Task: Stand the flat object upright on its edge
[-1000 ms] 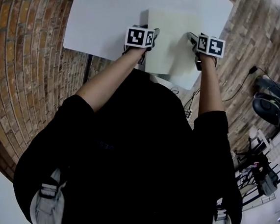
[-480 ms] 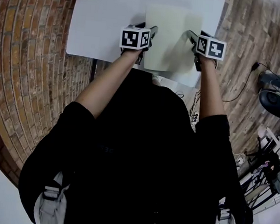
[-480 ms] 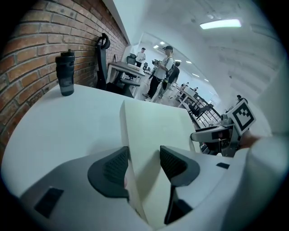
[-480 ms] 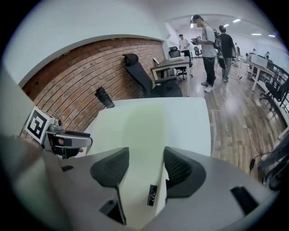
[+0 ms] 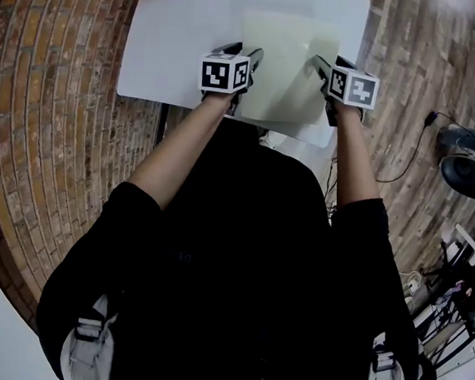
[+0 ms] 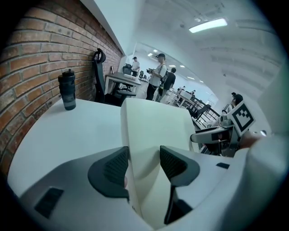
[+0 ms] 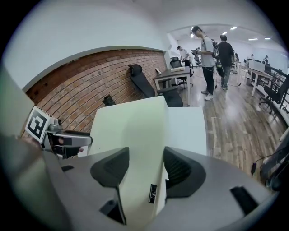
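Observation:
A pale cream flat board (image 5: 287,64) is held over the white table (image 5: 176,45), gripped at both side edges. My left gripper (image 5: 254,57) is shut on its left edge, and my right gripper (image 5: 320,65) is shut on its right edge. In the left gripper view the board (image 6: 153,126) runs away between the dark pads of that gripper (image 6: 143,164), tilted up off the tabletop. In the right gripper view the board (image 7: 131,131) fills the gap of the right gripper (image 7: 142,169), with a small dark label on its edge. The board's far edge is hidden from me.
A dark bottle (image 6: 68,90) stands at the table's far left corner, next to the brick wall (image 6: 31,67). Office chairs, desks and several people are further back. Brick-patterned floor (image 5: 53,109) lies left of the table, with cables and equipment to the right.
Both grippers have risen with the board between them, lifting its near edge off the table. The grip on each side is unchanged.

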The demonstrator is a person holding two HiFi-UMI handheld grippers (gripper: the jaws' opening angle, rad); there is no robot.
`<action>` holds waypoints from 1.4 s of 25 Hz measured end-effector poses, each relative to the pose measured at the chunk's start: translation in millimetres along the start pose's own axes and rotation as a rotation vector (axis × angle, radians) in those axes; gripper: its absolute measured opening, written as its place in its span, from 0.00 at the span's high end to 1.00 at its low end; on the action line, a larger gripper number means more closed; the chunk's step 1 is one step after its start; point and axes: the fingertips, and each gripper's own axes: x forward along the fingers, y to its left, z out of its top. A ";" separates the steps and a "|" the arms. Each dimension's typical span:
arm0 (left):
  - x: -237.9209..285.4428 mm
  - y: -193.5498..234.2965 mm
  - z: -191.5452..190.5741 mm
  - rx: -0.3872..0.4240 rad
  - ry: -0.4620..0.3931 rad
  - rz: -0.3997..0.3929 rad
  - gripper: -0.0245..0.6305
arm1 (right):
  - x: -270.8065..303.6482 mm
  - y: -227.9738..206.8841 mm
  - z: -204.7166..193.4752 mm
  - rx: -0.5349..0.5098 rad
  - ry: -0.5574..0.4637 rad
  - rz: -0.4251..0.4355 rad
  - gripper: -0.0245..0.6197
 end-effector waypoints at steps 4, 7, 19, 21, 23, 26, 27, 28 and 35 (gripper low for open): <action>-13.9 -6.2 4.5 0.027 -0.034 0.005 0.61 | -15.6 6.6 4.0 -0.018 -0.045 -0.003 0.58; -22.7 -10.6 11.5 0.048 -0.071 0.006 0.61 | -27.2 11.3 11.4 -0.046 -0.084 -0.011 0.58; -41.5 -22.7 45.2 0.116 -0.197 -0.011 0.61 | -61.0 21.7 45.1 -0.187 -0.264 -0.051 0.60; -45.5 -22.9 50.7 0.136 -0.224 -0.013 0.61 | -64.9 24.5 49.2 -0.201 -0.297 -0.056 0.60; -49.5 -22.2 55.3 0.161 -0.252 -0.017 0.61 | -67.5 27.7 50.6 -0.205 -0.329 -0.057 0.60; -53.2 -23.7 63.0 0.198 -0.300 -0.015 0.61 | -72.8 29.3 52.0 -0.220 -0.380 -0.067 0.60; -55.2 -23.7 65.9 0.210 -0.322 -0.008 0.61 | -75.0 30.8 52.8 -0.236 -0.400 -0.074 0.60; -57.7 -23.6 69.2 0.221 -0.346 0.002 0.61 | -77.6 33.0 54.0 -0.256 -0.422 -0.082 0.61; -65.7 -41.2 83.4 0.312 -0.471 -0.030 0.61 | -97.8 28.7 59.8 -0.299 -0.547 -0.123 0.61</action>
